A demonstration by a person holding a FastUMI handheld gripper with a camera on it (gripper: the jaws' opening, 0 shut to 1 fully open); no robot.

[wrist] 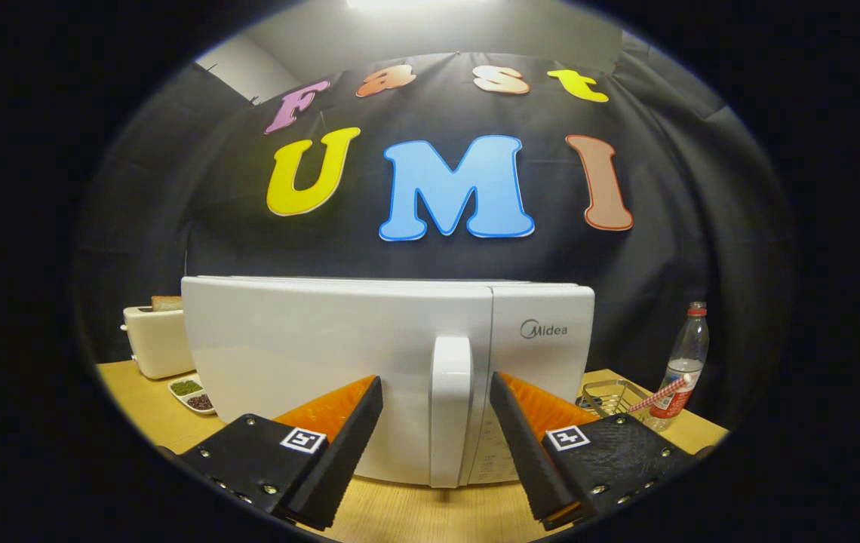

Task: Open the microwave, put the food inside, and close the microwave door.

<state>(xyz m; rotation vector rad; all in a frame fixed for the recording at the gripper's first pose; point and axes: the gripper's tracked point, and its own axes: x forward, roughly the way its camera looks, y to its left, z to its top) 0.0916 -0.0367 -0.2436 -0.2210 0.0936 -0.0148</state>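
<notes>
I hold the gripper [436,392] open, its fingers flanking the vertical white plastic door handle [450,411] of the glossy white microwave [309,354] at 12 o'clock. The door is closed. I judge the handle rigid and slick; grip it mid-height. The microwave rests on a light wooden tabletop [430,513]. White toaster [158,339] at 10 o'clock, clear plastic bottle [683,366] at 2 o'clock.
</notes>
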